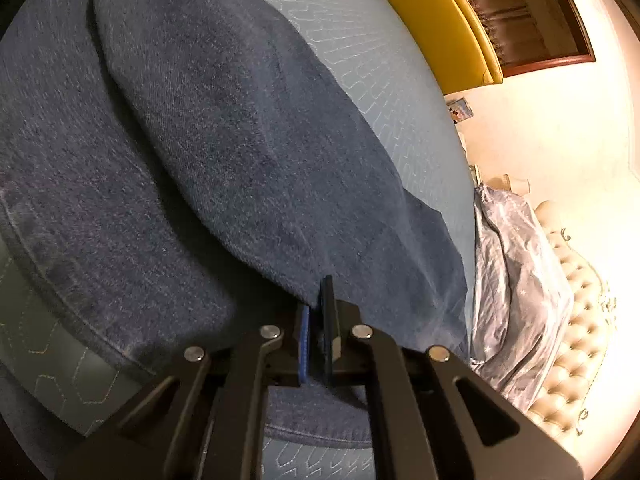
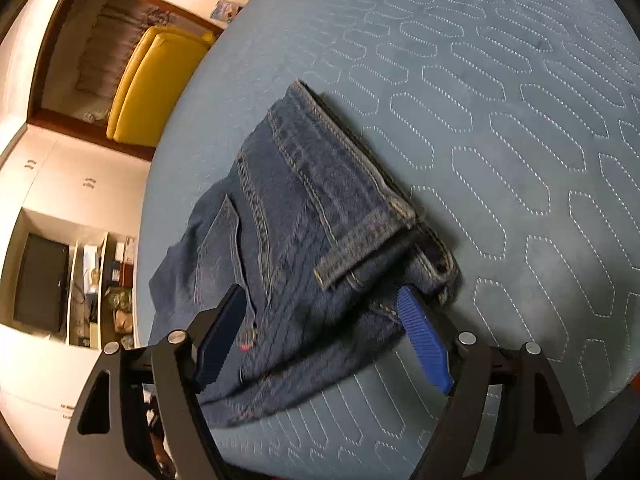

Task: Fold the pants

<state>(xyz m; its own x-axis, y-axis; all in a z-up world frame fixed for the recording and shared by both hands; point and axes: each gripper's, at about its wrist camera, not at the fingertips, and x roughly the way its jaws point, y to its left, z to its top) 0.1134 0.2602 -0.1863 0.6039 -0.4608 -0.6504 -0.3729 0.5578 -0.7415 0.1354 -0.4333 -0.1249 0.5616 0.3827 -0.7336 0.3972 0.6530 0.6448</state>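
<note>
Dark blue jeans (image 1: 224, 152) fill most of the left wrist view, one layer lifted and draped over the layer below. My left gripper (image 1: 317, 320) is shut on the edge of that lifted denim, which runs in between the blue pads. In the right wrist view the jeans (image 2: 304, 208) lie folded in a bundle on the teal quilted bed cover (image 2: 500, 120), with the waistband (image 2: 340, 152) along the far right side and a hem (image 2: 360, 248) lying across the top. My right gripper (image 2: 320, 294) stands open just over the near end of the bundle, a pad on either side of the cloth.
A yellow armchair (image 2: 156, 84) stands beyond the bed's far edge. A crumpled star-print duvet (image 1: 516, 280) and a tufted headboard (image 1: 576, 320) lie at one end. Shelves with a dark screen (image 2: 40, 280) stand past the bed's left edge.
</note>
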